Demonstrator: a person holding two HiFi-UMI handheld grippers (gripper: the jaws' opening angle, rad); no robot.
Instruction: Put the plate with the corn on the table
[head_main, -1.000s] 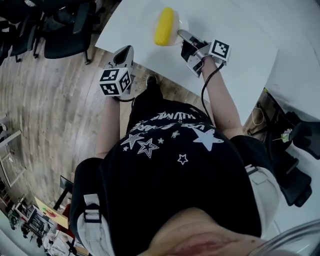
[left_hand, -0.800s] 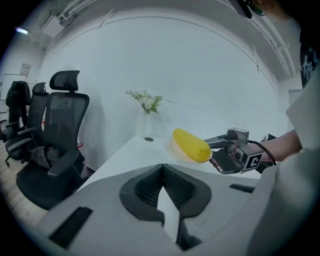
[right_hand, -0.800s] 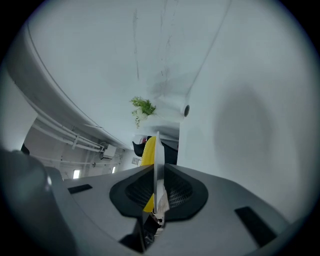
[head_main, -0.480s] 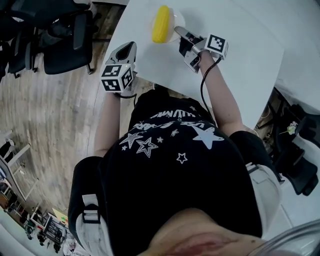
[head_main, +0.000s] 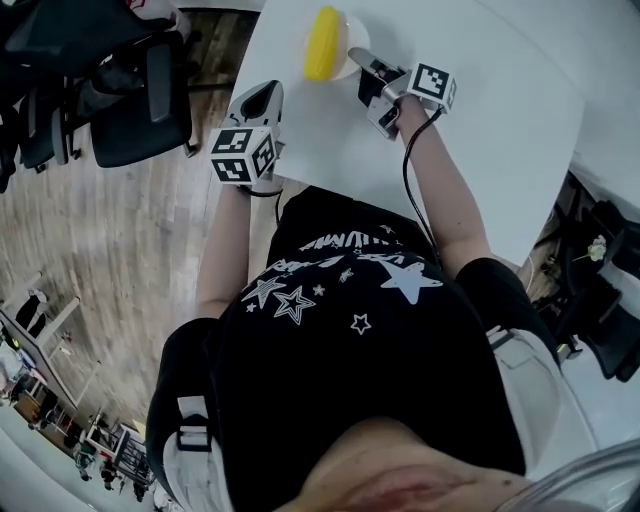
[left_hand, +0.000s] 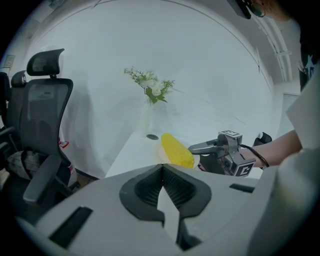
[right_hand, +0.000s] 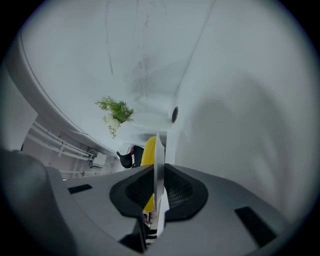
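The right tongs (head_main: 354, 54) are clenched on the near-right rim of the plate (head_main: 355, 35). Their own view shows the thin pale plate (right_hand: 158, 142) edge-on between the 2 pads, with the yellow corn (right_hand: 149, 147) lying on it to the left. From above, the corn (head_main: 322, 42) lies lengthwise on the plate over the far left corner of the white tabletop (head_main: 480, 130); whether the plate touches the tabletop cannot be told.

The left tongs (head_main: 262, 96) hang at the tabletop's left edge, near the plate but apart from it. In their own view the left tongs (left_hand: 163, 169) are clenched on nothing, with the corn (left_hand: 176, 150) and the right tongs (left_hand: 194, 148) beyond them.

Each marker cube (head_main: 243, 155) carries black-and-white square patterns, not words. The black shirt (head_main: 340, 330) has white stars and a line of lettering too warped to read.

A vase of flowers (left_hand: 150, 90) stands far back on the tabletop, beyond a round hole (left_hand: 152, 136). An office chair (head_main: 140, 110) stands left on the wooden floor (head_main: 130, 250)
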